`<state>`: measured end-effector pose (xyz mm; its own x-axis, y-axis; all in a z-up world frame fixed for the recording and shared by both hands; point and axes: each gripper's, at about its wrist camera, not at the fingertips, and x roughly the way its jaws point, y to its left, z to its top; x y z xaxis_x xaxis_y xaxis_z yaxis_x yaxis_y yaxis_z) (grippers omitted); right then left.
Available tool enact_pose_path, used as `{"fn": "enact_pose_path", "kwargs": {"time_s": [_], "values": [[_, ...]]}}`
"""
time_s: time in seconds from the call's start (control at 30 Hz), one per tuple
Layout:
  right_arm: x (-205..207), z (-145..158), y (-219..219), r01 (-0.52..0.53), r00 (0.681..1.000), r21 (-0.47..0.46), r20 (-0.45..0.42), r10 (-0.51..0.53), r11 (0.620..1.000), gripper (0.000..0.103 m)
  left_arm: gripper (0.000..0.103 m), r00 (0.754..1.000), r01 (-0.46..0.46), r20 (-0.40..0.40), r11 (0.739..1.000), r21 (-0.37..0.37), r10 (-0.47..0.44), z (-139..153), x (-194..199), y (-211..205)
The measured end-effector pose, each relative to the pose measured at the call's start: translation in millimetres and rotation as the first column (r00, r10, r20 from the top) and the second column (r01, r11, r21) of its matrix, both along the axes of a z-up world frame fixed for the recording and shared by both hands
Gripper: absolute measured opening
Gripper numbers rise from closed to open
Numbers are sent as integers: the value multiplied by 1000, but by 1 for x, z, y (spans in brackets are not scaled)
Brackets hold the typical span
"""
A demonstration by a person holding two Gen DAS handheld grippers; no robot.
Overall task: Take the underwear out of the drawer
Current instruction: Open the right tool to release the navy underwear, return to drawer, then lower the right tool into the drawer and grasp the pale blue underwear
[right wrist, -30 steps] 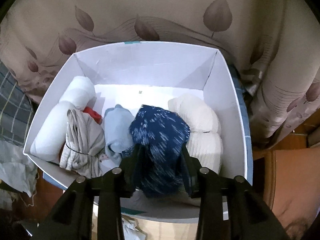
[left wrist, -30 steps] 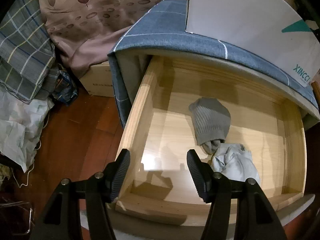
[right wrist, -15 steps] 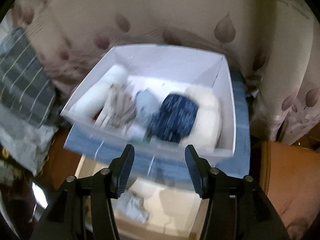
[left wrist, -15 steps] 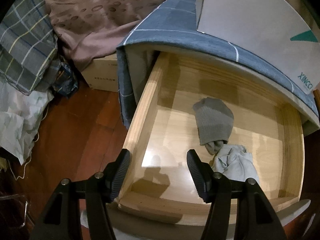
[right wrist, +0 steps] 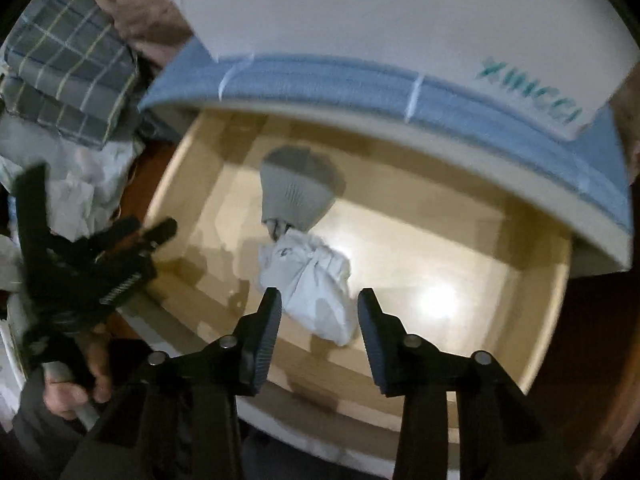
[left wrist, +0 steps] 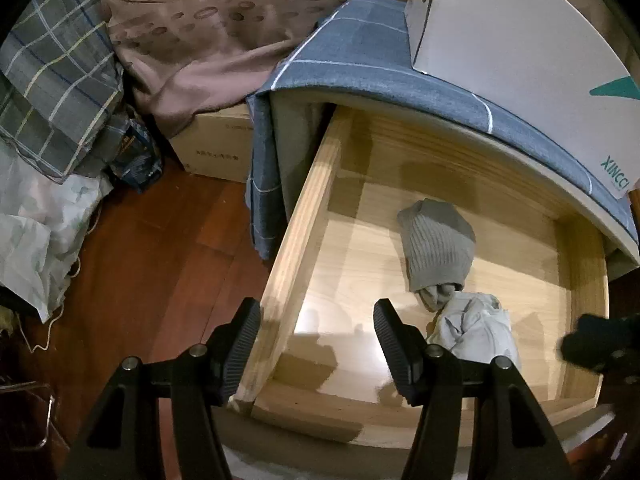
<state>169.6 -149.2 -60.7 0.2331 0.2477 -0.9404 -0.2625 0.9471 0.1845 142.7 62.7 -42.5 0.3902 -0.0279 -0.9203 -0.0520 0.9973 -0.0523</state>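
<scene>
The wooden drawer (left wrist: 304, 216) stands pulled out. Inside lie a grey ribbed piece (left wrist: 436, 248) and, touching its near end, a pale bunched piece of underwear (left wrist: 476, 332). My left gripper (left wrist: 316, 320) is open and straddles the drawer's left wall near the front corner. My right gripper (right wrist: 320, 304) hovers over the drawer with its jaws closing. The pale underwear (right wrist: 316, 280) shows between and beyond its fingers, and the pads are not pressing on it. The grey piece (right wrist: 296, 188) lies farther back. A hand (right wrist: 72, 392) holds the left gripper (right wrist: 80, 272) at the left.
A white box (left wrist: 520, 40) sits on the blue-grey cloth (left wrist: 360, 52) covering the cabinet top. To the left are red-brown floor (left wrist: 152, 264), a cardboard box (left wrist: 216, 148), leaf-patterned bedding (left wrist: 200, 40), a plaid cloth (left wrist: 52, 80) and a white bag (left wrist: 32, 240).
My right gripper let go of a dark blue patterned garment into the white box and swung down over the drawer. The left gripper stayed open at the drawer's left wall.
</scene>
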Motion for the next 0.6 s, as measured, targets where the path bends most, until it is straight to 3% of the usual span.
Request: {"fn": "enact_pose_path", "kwargs": {"time_s": [0.33, 0.47, 0.6], "values": [[12, -53, 43, -90, 994, -99, -63, 84, 991, 38, 60, 1000, 4, 18, 1000, 1, -4, 4, -3, 5], [24, -70, 52, -90, 994, -141, -79, 79, 986, 62, 60, 1000, -2, 17, 1000, -2, 2, 4, -2, 6], [31, -85, 59, -119, 989, -177, -110, 100, 977, 65, 60, 1000, -2, 11, 1000, -2, 2, 5, -2, 6]]}}
